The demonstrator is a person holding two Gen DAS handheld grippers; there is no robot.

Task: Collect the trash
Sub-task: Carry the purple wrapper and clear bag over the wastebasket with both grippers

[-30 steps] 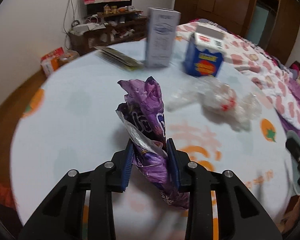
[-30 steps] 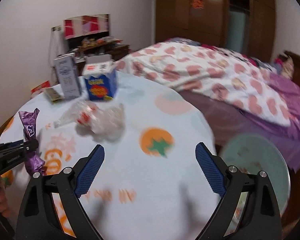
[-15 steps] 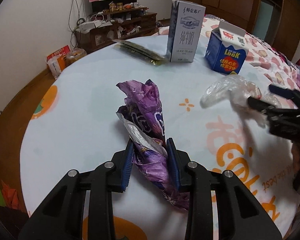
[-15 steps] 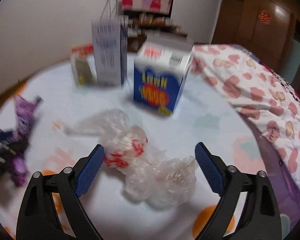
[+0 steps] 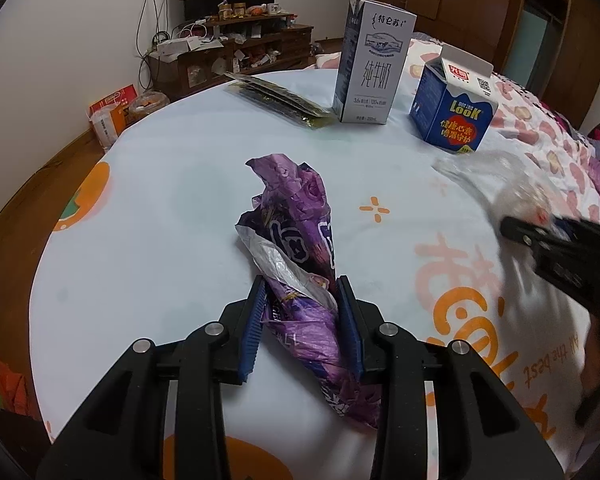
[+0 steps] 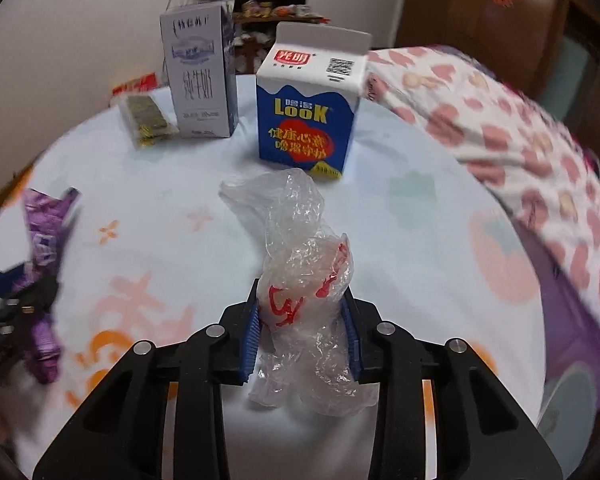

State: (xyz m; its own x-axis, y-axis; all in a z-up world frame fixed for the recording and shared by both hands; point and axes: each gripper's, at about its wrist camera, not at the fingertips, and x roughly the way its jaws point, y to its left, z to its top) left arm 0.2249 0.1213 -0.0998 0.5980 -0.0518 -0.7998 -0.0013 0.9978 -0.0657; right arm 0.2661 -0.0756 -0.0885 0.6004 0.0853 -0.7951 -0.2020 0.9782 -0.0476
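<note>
The left gripper (image 5: 302,312) has its blue-padded fingers (image 5: 253,326) closed narrow on a crumpled purple wrapper (image 5: 296,240), which sticks up and away from the grip over the near part of the round surface (image 5: 160,216); the wrapper's lower end trails down past the right finger. In the right wrist view the same wrapper (image 6: 44,248) shows at the left edge, blurred.

The right gripper (image 6: 302,320) has its fingers (image 6: 252,332) pressed on a clear crumpled plastic bag (image 6: 304,280) with red print, which bulges up between them and hangs loose below. Whether the bag touches the surface (image 6: 412,216) cannot be told. From the left wrist view that gripper (image 5: 560,248) is a dark blur at the right, the bag (image 5: 500,184) smeared beside it.

At the far side of the surface stand a tall grey-white milk carton (image 5: 370,64) and, to its right, a blue gable-top carton (image 5: 454,108) marked "LooK", both upright and a little apart. A flat dark snack packet (image 5: 280,100) lies just left of the tall carton. Beyond the surface's right edge lies a bed with a pink-flowered quilt (image 6: 500,132)
</note>
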